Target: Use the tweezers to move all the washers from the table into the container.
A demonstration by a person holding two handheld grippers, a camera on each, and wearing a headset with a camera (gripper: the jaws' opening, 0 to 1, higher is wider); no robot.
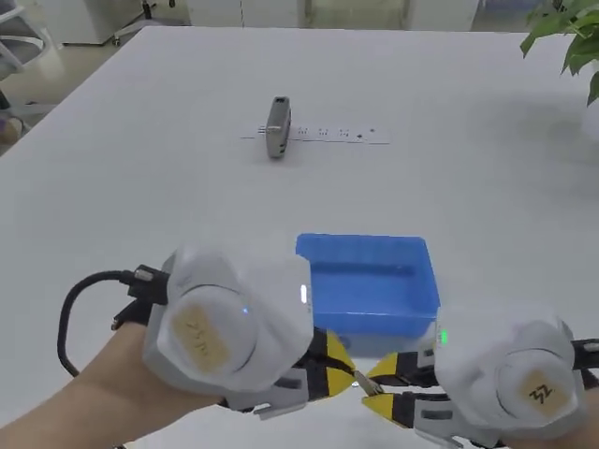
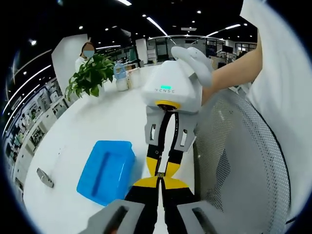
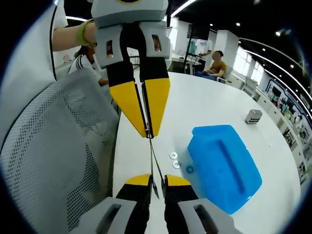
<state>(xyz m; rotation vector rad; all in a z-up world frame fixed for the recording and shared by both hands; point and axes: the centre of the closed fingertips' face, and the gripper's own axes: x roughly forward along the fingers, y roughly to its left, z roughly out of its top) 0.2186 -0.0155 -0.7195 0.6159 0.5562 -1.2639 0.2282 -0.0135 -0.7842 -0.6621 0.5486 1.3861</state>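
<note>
My two grippers meet tip to tip at the table's near edge, just in front of the blue container. Thin metal tweezers run from one gripper to the other. The left gripper has its yellow jaws pressed together on one end. The other end lies in the narrow gap of the right gripper. In the head view the left gripper is left of the right gripper. Two silver washers lie on the table beside the container, with a third, bluish washer against its wall.
A small grey device stands on a paper strip at mid table. A green plant stands at the far right corner. A mesh chair back sits right behind the near table edge. People sit at a far table.
</note>
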